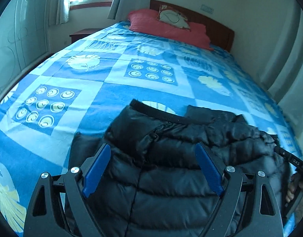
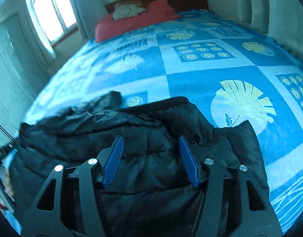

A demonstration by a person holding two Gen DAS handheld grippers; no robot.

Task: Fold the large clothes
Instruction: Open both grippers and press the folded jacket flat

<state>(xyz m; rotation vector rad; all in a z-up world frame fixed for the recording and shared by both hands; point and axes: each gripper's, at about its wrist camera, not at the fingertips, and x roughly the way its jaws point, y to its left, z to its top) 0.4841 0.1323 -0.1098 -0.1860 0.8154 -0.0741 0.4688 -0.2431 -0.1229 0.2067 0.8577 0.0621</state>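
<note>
A black puffy jacket lies bunched at the near end of a bed, on a blue patterned bedspread, with its quilted seams running across from side to side and its dark ribbed band at the far edge, toward the headboard. Its long axis lies across the bed rather than along it. The left gripper hangs over the jacket with its blue fingers spread wide; nothing is pinched between them, and whether they touch the fabric cannot be told. The right gripper is likewise spread apart above the quilted panel, clamping nothing. The left wrist view shows the jacket's left part folded over itself, with a flat sleeve end poking out beyond the band, and at its right edge a dark strip of the other tool with a bit of a hand below it. The right wrist view, blurred on its left side, shows instead a rumpled sleeve trailing toward the left and the jacket's right edge lying beside a pale leaf print. Beyond the jacket, both views show a red pillow with a lighter cushion on it against a brown headboard, and a bright window with curtains.
</note>
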